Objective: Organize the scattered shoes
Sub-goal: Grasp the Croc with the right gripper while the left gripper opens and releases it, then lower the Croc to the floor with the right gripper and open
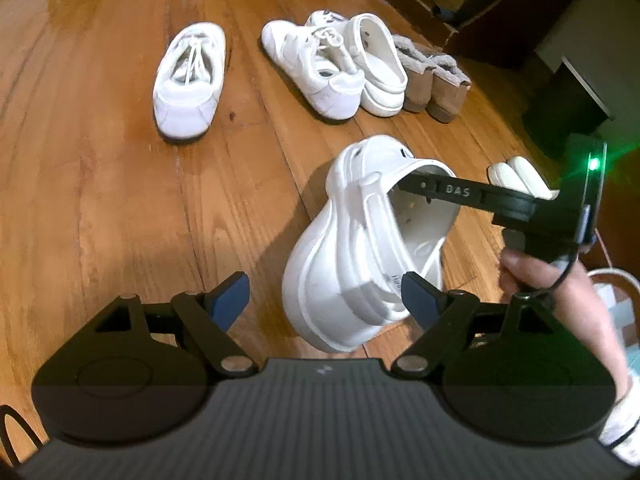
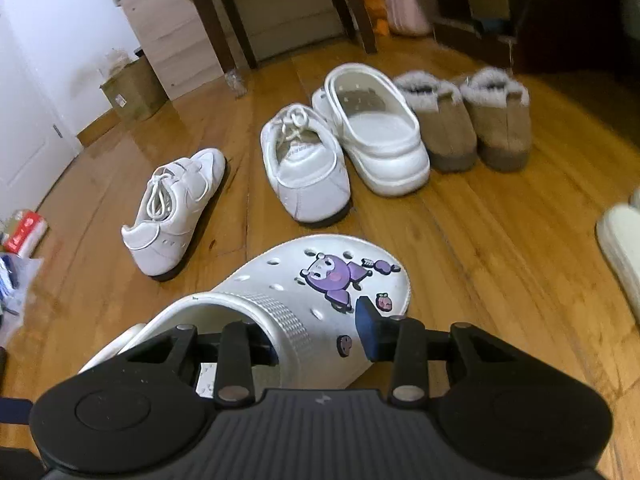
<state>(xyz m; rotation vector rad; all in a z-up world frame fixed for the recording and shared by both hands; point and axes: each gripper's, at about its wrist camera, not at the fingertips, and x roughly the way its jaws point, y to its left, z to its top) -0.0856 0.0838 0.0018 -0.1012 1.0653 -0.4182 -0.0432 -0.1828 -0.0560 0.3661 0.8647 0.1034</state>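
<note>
White clog, smooth perforated rubber, purple charm, pinched by right gripper jaws. Left gripper jaws wide, empty. Glossy plank floor.

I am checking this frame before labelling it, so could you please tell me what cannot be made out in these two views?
- Right gripper, right wrist view: its left finger is hidden inside the held clog.
- Pale shoe, right wrist view: cut off by the right edge.
- Sneaker behind the row, left wrist view: mostly hidden by the front sneaker.
- Clog's charms: turned away in the left wrist view.
</note>
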